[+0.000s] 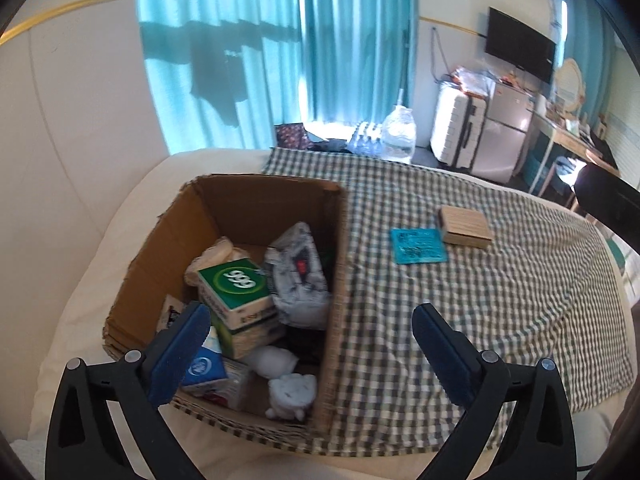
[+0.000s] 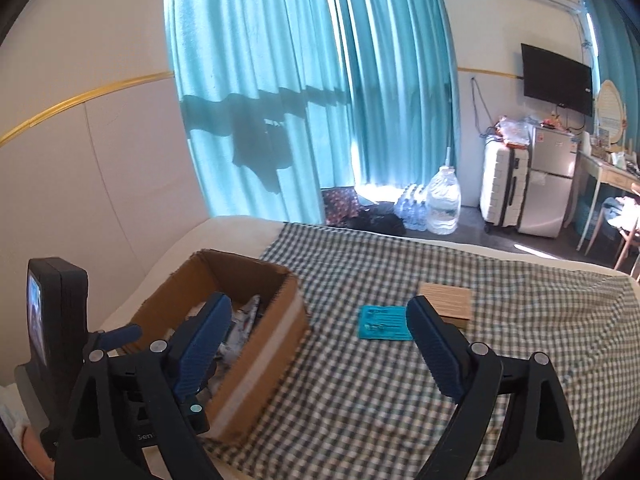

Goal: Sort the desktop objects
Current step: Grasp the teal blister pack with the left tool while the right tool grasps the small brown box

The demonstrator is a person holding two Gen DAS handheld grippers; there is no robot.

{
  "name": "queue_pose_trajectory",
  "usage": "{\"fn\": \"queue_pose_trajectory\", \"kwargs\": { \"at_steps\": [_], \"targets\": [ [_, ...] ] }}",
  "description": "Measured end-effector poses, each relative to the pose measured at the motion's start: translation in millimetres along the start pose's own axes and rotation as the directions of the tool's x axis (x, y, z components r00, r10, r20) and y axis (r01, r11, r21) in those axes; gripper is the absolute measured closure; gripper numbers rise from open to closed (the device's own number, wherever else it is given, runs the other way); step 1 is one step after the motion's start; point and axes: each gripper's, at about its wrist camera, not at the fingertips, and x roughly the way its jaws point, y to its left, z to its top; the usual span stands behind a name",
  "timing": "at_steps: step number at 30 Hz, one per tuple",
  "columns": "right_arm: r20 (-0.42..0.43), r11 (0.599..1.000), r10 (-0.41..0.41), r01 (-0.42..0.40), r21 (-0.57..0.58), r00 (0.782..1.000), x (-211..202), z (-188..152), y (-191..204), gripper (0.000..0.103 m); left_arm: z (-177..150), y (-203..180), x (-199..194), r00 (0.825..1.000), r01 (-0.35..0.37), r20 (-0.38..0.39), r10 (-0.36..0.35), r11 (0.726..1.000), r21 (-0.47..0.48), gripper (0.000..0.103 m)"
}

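Observation:
An open cardboard box (image 1: 176,240) (image 2: 264,344) stands on the left of a green checked cloth (image 1: 460,300) (image 2: 400,392). Inside lie a green carton (image 1: 236,284), a grey-white packet (image 1: 298,276), a blue-and-white carton (image 1: 204,364) and white figurines (image 1: 288,396). A teal flat packet (image 1: 418,246) (image 2: 384,322) and a tan wooden block (image 1: 466,226) (image 2: 448,300) rest on the cloth to the right. My left gripper (image 1: 312,320) hovers open over the box's right wall, empty. My right gripper (image 2: 320,312) is open and empty, between the box and the teal packet.
The cloth covers a cream bed (image 1: 100,280). Beyond its far edge stand a big water jug (image 2: 443,200), bottled water packs, a white suitcase (image 2: 504,184), a small fridge (image 2: 554,184) and a desk. The left hand-held unit with its screen (image 2: 38,320) sits at the left.

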Motion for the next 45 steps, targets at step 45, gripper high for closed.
{"fn": "queue_pose_trajectory", "kwargs": {
  "at_steps": [45],
  "targets": [
    [-0.267,0.979,-0.136,0.171,0.113,0.954,128,-81,-249,0.011,28,-170,238,0.970,0.113,-0.208,-0.129,0.990,-0.088,0.000]
  ]
}}
